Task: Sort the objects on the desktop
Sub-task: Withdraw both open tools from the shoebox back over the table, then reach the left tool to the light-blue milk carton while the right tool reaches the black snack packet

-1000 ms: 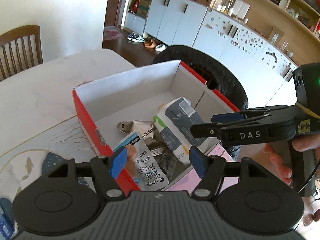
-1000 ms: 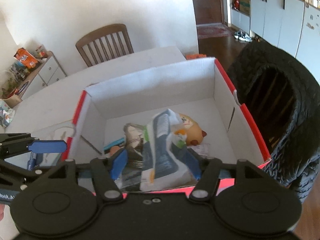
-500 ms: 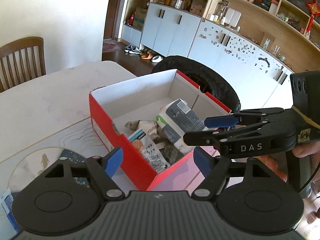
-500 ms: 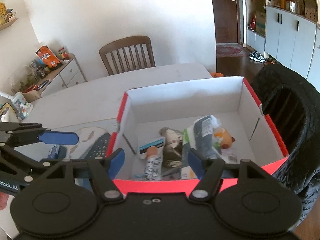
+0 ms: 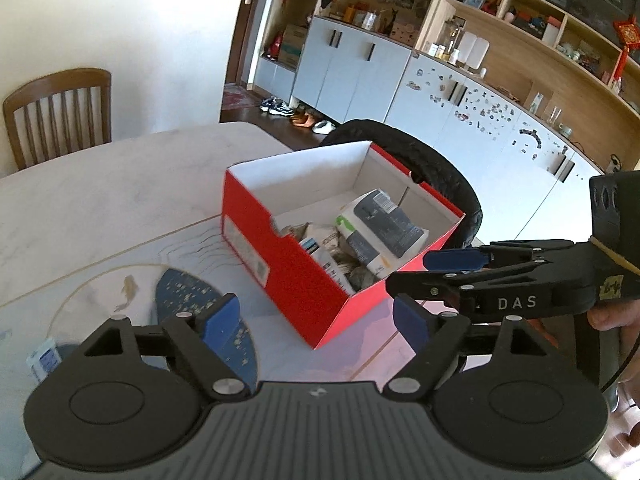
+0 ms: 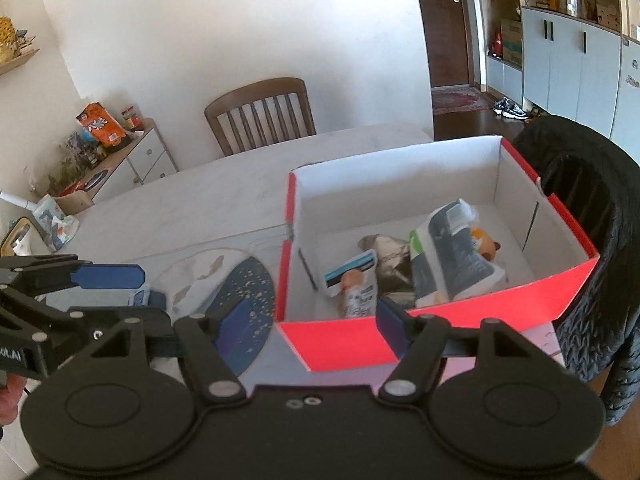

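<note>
Red box (image 6: 340,344): on pale surface (image 5: 100,200), right of centre, open-topped. Contents: grey-white soft pack (image 6: 452,264), small sachets (image 6: 354,280), orange toy (image 6: 482,240). Pack judged light, pliable, slippery film; best pinched across the narrow sealed end. Left hand-held gripper (image 5: 316,318): jaws just opening, now spread, nothing between, above surface near box corner. Right hand-held gripper (image 6: 310,318): spread, empty, before near wall.

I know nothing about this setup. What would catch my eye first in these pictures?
Most likely the bright red box on the pale table, open on top and holding packets, the biggest a grey and white pouch. Next, the two black grippers in the foreground, the left gripper and right gripper, jaws open and empty.
</note>
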{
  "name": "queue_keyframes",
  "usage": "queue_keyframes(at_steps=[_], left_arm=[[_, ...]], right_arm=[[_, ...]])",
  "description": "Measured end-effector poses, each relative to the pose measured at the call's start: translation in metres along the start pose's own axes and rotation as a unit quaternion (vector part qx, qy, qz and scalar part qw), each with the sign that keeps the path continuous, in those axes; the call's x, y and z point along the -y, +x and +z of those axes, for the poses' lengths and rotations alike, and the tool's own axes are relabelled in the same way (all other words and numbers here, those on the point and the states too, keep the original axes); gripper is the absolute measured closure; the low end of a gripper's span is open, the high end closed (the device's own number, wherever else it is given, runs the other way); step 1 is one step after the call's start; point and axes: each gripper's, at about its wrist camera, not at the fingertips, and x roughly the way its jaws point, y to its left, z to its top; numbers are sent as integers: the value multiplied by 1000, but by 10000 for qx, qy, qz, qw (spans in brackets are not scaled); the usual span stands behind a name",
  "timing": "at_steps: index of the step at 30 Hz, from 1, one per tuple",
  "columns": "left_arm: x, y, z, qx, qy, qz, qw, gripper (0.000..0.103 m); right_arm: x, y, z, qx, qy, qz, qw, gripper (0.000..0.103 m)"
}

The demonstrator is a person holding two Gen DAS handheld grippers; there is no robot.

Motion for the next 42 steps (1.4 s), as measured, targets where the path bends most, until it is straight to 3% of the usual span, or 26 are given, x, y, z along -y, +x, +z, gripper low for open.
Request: queue_keyframes(at_steps=[4,6,7,22,32,42], left_arm=[[-9,-11,-8,41,-70,99,9999,13],[-13,-16,-13,74,-108,142,9998,1],[-15,-19,-14,113,-116,189,9997,0],[-39,-59,-41,529,-134,545,9970,0],[-65,-85,-60,757,-467,714,9935,0],[-97,-96,-85,540,-862,934,9904,0]], right_arm=[[-14,0,-5,-18,-71,36,10000,33],[-21,1,-7,-19,-134,46,9999,33],[-24,1,-8,-21,-169,45,9998,33],[-57,9,-13,-144,-350,148,9992,33],[-82,16,-14,-214,-528,285,9980,33],[-106,30,-18,-317,-671,415,9964,33]])
